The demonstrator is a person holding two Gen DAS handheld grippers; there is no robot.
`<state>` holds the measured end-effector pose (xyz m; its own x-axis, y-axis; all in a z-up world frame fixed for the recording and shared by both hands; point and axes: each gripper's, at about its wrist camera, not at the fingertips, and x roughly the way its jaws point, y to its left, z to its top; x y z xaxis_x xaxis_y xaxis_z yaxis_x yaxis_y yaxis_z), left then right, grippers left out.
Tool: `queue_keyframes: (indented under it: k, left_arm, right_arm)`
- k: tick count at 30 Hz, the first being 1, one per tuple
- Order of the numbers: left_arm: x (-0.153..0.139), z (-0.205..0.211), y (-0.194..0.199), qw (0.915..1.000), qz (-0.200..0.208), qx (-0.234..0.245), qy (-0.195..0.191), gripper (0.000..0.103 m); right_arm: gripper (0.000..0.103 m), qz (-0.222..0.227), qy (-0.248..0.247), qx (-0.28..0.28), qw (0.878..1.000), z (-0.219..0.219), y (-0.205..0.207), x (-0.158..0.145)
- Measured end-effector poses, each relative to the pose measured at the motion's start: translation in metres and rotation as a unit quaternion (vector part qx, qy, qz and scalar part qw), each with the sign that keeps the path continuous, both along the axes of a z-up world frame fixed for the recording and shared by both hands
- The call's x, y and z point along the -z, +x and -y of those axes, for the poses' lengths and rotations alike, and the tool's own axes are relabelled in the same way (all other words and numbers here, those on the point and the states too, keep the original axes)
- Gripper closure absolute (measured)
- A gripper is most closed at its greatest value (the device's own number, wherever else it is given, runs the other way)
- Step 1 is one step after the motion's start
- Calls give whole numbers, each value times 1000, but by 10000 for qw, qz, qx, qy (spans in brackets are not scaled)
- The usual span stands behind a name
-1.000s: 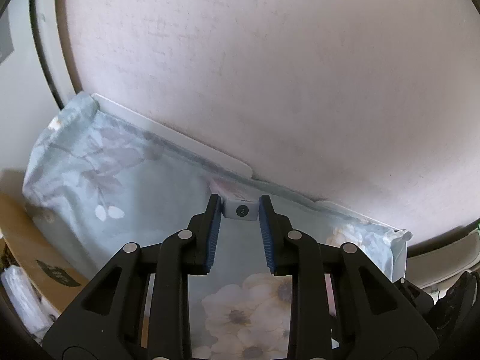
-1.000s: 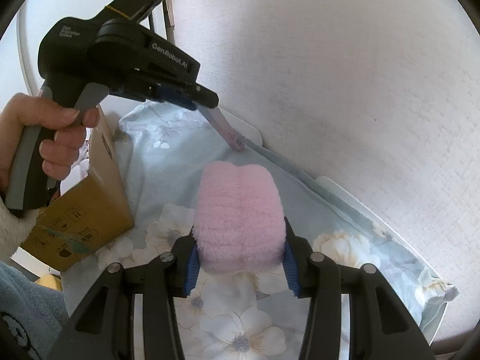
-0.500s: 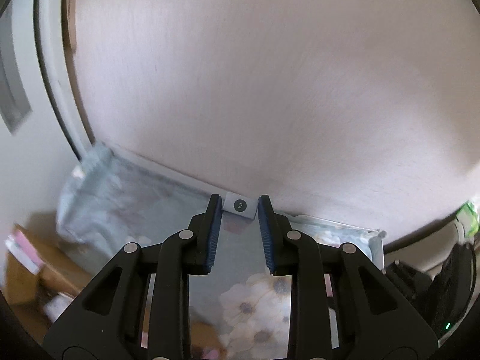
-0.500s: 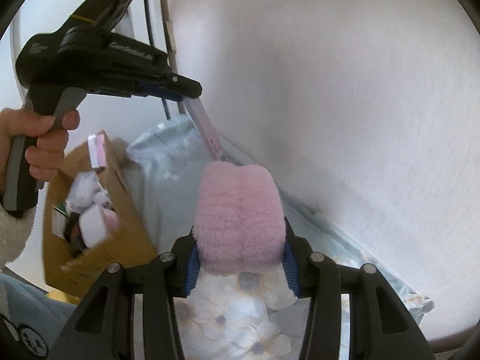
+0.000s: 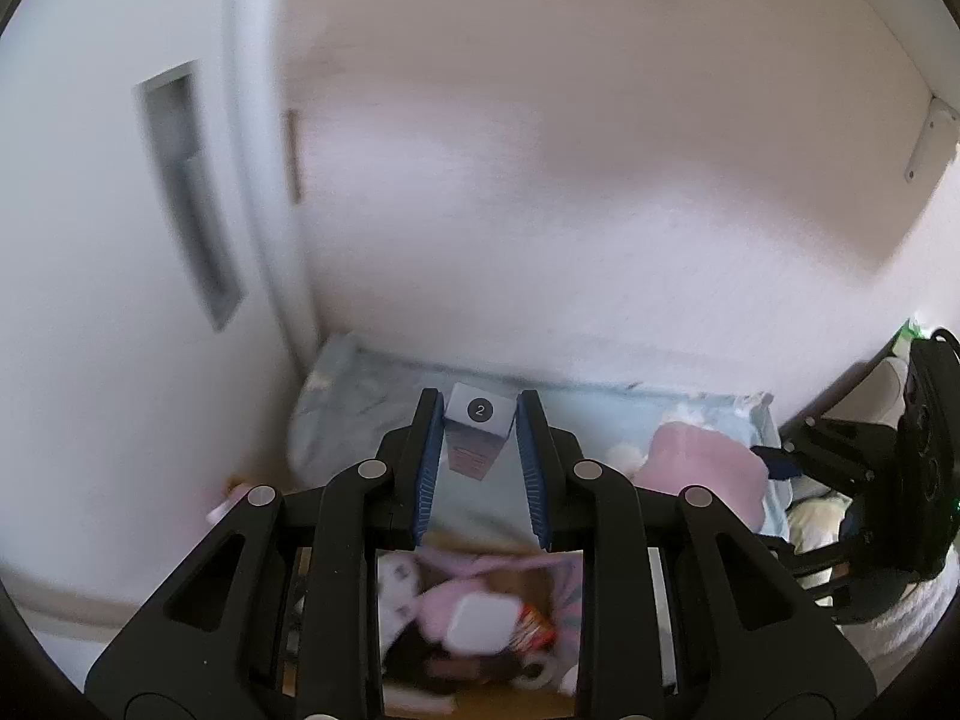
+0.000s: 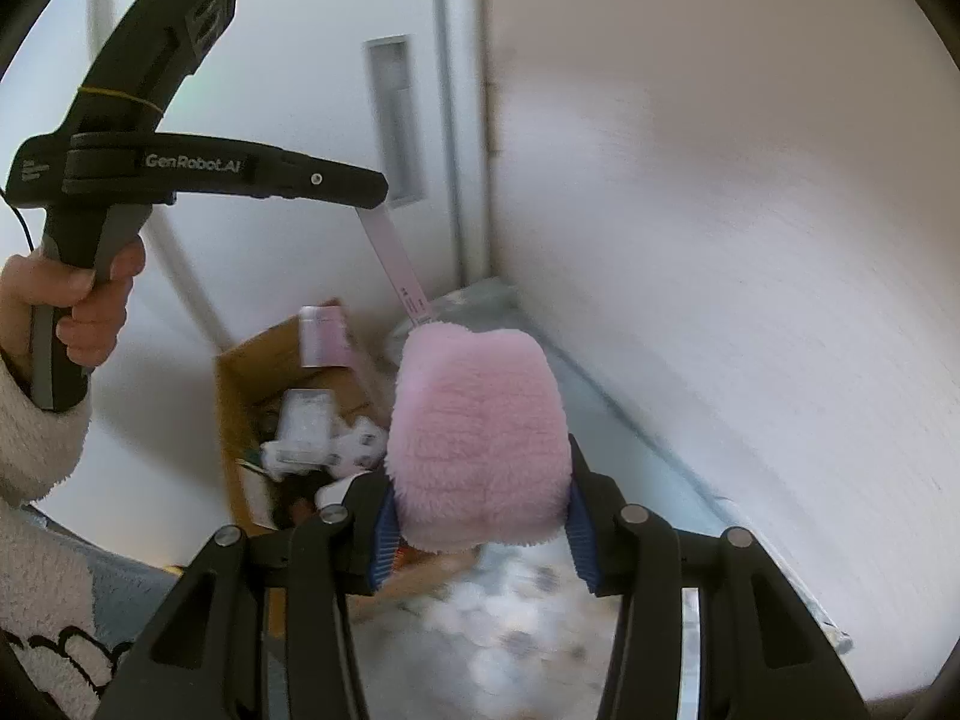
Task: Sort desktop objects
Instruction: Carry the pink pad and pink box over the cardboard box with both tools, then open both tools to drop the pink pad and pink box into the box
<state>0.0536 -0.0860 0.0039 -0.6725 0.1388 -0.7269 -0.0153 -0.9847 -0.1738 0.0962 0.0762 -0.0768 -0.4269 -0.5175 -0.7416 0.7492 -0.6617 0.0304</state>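
Item 1: left gripper [image 5: 479,420], black frame with blue ribbed pads, jaws clamping a slim pale lilac carton [image 5: 477,432] with a grey end cap marked "2"; in the right wrist view the carton [image 6: 396,267] is hanging from the gripper at a slant, above the far end of the box.

Item 2: right gripper [image 6: 477,516], same build, jaws pressing into both sides of a pink fluffy plush pad [image 6: 477,438], which is bulging above the pads.

Item 3: open brown cardboard box [image 6: 240,420], sitting just beside the pale blue floral cloth [image 5: 360,420] covering the desk. It is already holding a pink-labelled pack, white packets and other small goods, blurred.

Progress, as a judgement: sorting is well along. Several objects are lying in the box and two more are being carried in the air, neither yet dropped. Whether more remains on the cloth cannot be told.

Clearances: the white wall [image 6: 720,240] is running close along the cloth's far edge, meeting a white panel at a corner near the box. Open room is lying above the box mouth. The carton's lower end is hanging just beside the plush pad, so the two loads are crowding each other.
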Motion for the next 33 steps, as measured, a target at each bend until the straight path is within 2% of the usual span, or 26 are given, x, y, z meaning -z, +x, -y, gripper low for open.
queue_keyframes:
  k: [10, 16, 18, 19, 20, 21, 22, 25, 28, 30, 33]
  left_arm:
    - [34, 60, 43, 9987, 382, -326, -120, 81]
    - [50, 78, 53, 9976, 551, -415, -69, 80]
    - [58, 82, 52, 9971, 690, -332, -41, 80]
    - [61, 83, 52, 9966, 760, -304, 18, 77]
    - [68, 86, 51, 9958, 863, -276, 122, 61]
    - [72, 88, 52, 9949, 956, -257, 208, 42]
    - [74, 89, 53, 9944, 1000, -254, 246, 1]
    - [83, 93, 57, 9953, 879, -181, 351, 0]
    - [87, 94, 61, 9962, 811, -84, 319, 0]
    - [88, 93, 63, 9965, 781, -53, 290, 0]
    - [87, 90, 68, 9973, 658, -122, 290, 0]
  right_arm:
    - [60, 437, -3, -517, 9977, 81, 26, 37]
    - [60, 613, 58, -605, 9963, 101, 29, 54]
    - [57, 615, 129, -636, 9960, 107, 30, 61]
    - [50, 660, 166, -632, 9957, 105, 31, 61]
    - [33, 704, 214, -601, 9955, 106, 31, 64]
    - [21, 743, 293, -536, 9954, 107, 31, 69]
    - [6, 779, 359, -493, 9951, 108, 31, 73]
    - [1, 922, 427, -474, 9937, 102, 35, 82]
    - [1, 1198, 575, -404, 9903, 97, 36, 93]
    - [1, 1197, 688, -244, 9901, 94, 38, 99]
    - [1, 1225, 585, -113, 9907, 90, 38, 99]
